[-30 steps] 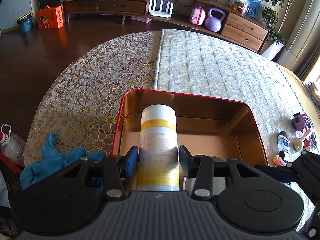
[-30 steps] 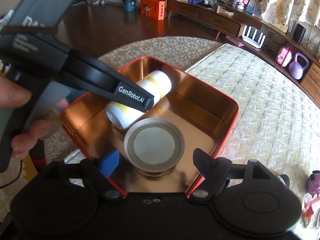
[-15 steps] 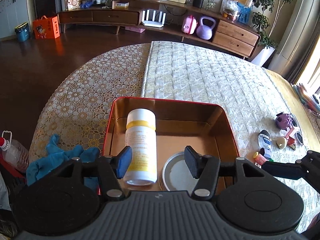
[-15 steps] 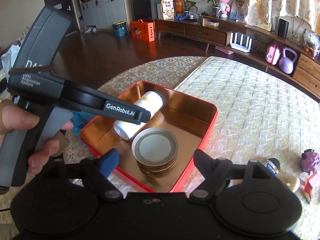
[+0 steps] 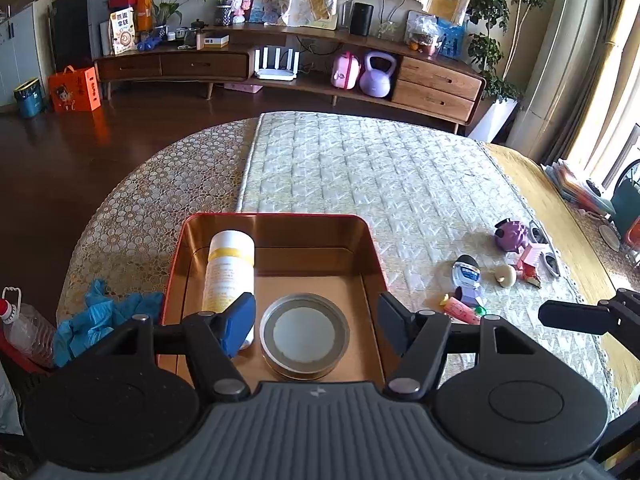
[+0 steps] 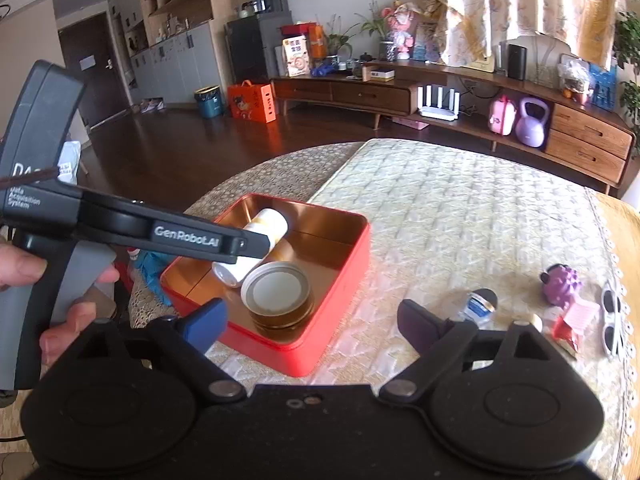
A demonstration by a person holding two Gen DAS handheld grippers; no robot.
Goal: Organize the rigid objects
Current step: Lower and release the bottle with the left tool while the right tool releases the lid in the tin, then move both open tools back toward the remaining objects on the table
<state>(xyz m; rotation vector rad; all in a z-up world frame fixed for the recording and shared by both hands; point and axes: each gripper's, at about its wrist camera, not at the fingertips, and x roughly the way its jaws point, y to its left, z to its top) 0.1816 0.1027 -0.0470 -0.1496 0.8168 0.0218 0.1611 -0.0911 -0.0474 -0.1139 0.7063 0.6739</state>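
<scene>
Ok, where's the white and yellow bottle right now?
The white and yellow bottle lies on its side along the left wall of the red tin, just left of the round jar, in both wrist views.

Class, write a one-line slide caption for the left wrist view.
Open left gripper above a red tin holding a lying white bottle and a round jar.

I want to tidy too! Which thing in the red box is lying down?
The white bottle with the yellow band lies on its side; the round tin sits flat, lid up.
</scene>
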